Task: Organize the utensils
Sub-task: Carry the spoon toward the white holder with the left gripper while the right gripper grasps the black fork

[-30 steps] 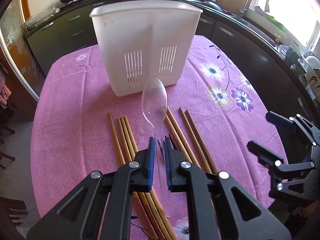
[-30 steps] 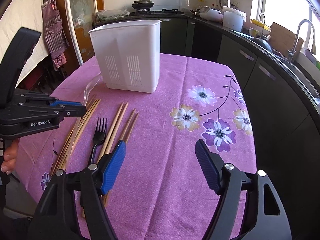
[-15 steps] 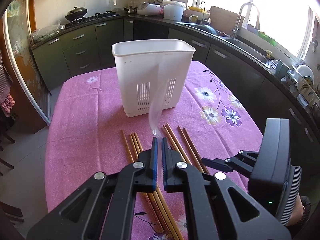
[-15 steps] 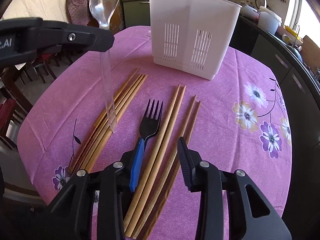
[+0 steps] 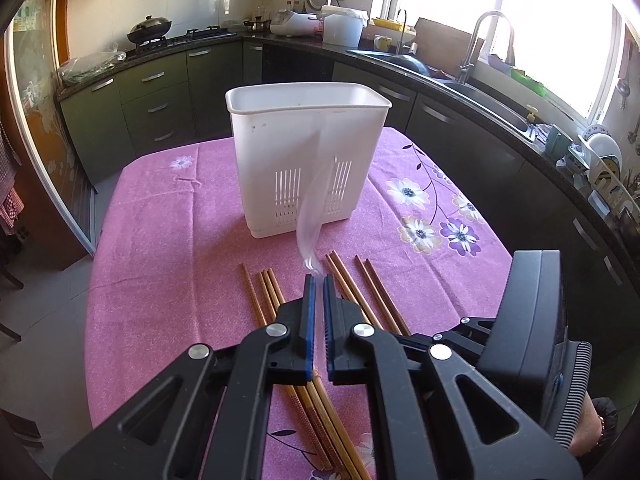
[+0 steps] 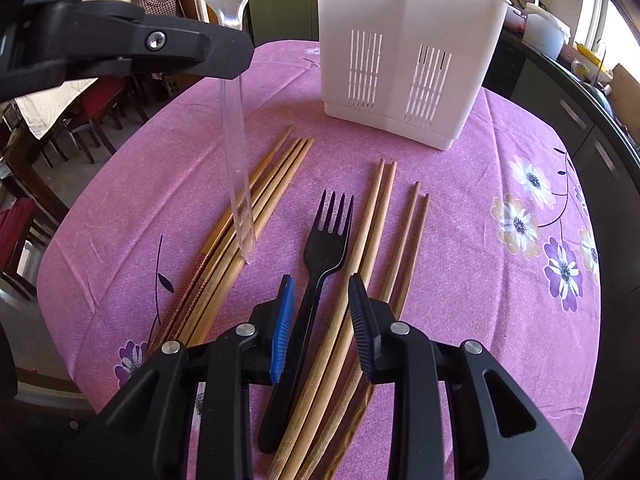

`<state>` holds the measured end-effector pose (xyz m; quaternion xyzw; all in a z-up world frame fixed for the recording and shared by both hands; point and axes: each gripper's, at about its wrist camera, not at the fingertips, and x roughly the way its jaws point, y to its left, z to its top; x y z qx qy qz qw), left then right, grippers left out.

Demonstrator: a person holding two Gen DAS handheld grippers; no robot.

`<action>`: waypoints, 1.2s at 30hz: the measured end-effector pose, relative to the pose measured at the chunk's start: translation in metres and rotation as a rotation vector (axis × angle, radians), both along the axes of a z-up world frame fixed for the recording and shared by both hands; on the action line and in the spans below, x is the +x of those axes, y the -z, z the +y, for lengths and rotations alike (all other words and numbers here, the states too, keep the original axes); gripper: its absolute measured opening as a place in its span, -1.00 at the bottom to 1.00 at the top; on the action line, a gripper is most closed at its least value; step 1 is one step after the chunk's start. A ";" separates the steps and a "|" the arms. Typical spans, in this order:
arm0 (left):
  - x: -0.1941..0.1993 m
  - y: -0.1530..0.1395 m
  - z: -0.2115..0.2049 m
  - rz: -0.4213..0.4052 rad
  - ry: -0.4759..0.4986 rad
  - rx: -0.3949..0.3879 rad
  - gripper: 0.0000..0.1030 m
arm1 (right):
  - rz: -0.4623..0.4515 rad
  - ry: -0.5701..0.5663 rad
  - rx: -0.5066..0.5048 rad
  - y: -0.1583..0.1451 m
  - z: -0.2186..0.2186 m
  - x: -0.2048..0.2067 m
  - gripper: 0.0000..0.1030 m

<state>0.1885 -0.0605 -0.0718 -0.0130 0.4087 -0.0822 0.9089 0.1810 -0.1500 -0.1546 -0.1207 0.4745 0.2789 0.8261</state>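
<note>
My left gripper (image 5: 317, 280) is shut on a clear plastic spoon (image 5: 314, 204) and holds it upright above the table, bowl up. In the right wrist view the spoon (image 6: 236, 152) hangs from the left gripper (image 6: 236, 64), handle end down over the left chopsticks. My right gripper (image 6: 320, 292) is open, low over the table, its fingers on either side of the handle of a black plastic fork (image 6: 316, 272). A white slotted utensil holder (image 5: 306, 156) stands at the far side, also in the right wrist view (image 6: 404, 52). Several wooden chopsticks (image 6: 360, 264) lie flat on the cloth.
The table wears a pink flowered cloth (image 5: 168, 232). More chopsticks (image 6: 248, 216) lie left of the fork. Dark kitchen cabinets and a counter (image 5: 460, 96) ring the far and right sides. Chairs (image 6: 48, 128) stand beyond the table's left edge.
My left gripper has lifted the spoon off the table and turned it upright. My right gripper has moved down to the fork and narrowed its opening around the handle.
</note>
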 end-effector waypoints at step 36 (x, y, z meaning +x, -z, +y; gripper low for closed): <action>-0.026 -0.039 0.014 -0.143 0.010 0.011 -0.93 | 0.074 0.003 -0.035 0.016 0.022 0.018 -0.56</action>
